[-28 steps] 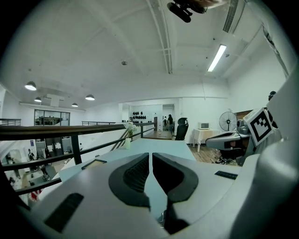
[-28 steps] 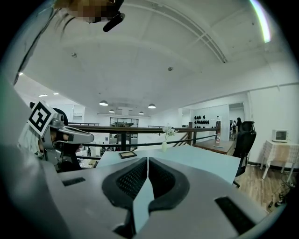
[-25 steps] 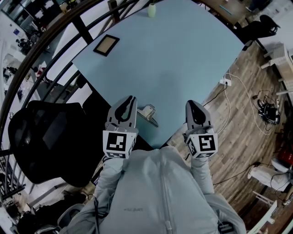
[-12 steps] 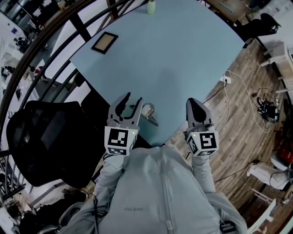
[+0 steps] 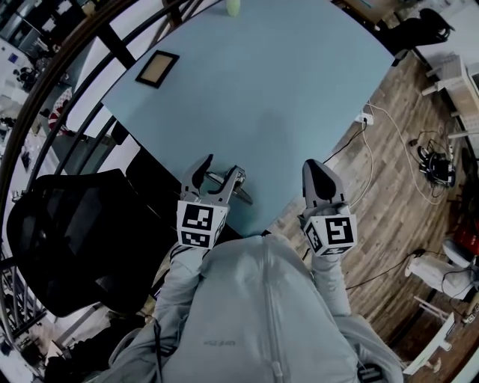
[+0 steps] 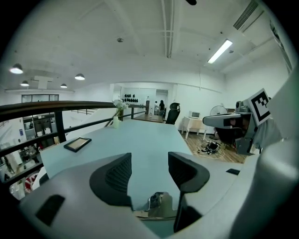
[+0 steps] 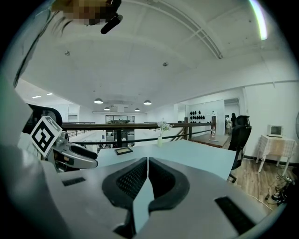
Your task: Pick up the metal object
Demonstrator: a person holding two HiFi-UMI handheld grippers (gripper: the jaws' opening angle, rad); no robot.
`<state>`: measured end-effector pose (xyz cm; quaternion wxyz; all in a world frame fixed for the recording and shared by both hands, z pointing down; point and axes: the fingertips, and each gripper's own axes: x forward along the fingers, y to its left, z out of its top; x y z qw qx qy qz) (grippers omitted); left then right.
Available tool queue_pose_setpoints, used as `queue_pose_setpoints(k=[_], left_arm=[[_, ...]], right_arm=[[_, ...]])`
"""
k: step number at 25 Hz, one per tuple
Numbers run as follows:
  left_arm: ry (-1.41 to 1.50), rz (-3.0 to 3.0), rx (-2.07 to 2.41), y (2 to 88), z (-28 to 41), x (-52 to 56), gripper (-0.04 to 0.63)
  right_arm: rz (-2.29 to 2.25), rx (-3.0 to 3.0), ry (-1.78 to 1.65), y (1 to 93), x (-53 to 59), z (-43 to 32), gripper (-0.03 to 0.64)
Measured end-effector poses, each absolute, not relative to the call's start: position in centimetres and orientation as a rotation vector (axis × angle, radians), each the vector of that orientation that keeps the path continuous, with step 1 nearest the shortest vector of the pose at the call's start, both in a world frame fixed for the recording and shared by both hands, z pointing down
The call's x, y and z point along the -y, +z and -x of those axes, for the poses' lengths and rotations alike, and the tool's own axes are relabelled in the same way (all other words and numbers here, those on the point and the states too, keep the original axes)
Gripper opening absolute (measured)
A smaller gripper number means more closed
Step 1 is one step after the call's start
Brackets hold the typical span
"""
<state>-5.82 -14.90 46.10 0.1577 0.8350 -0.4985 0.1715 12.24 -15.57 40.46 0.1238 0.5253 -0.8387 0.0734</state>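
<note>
Glossy metal object (image 6: 159, 202), seemingly matt table (image 5: 284, 97)

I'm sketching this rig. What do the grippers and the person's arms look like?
Both the left gripper and right gripper are pale grey, with two tapered jaws lined with dark ribbed pads. Each carries a white cube with black square markers. Sleeves are light grey. The left's jaws are opening with the metal object between them.

The metal object (image 6: 161, 204) lies at the near edge of the table (image 5: 277, 97). A frame (image 5: 156, 68) lies on its far left, a vase (image 5: 233, 7) stands at its far edge, and a chair (image 5: 75, 239) stands left of the near corner.
</note>
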Motion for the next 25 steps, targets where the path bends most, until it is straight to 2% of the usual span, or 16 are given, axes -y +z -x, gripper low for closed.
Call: queue_pose_setpoints(k=[25], left_arm=[[0.828, -2.246, 1.207, 57.8, 1.8, 14.3, 0.301]], right_arm=[[-1.628, 2.319, 0.369, 44.2, 13.6, -16.4, 0.025]])
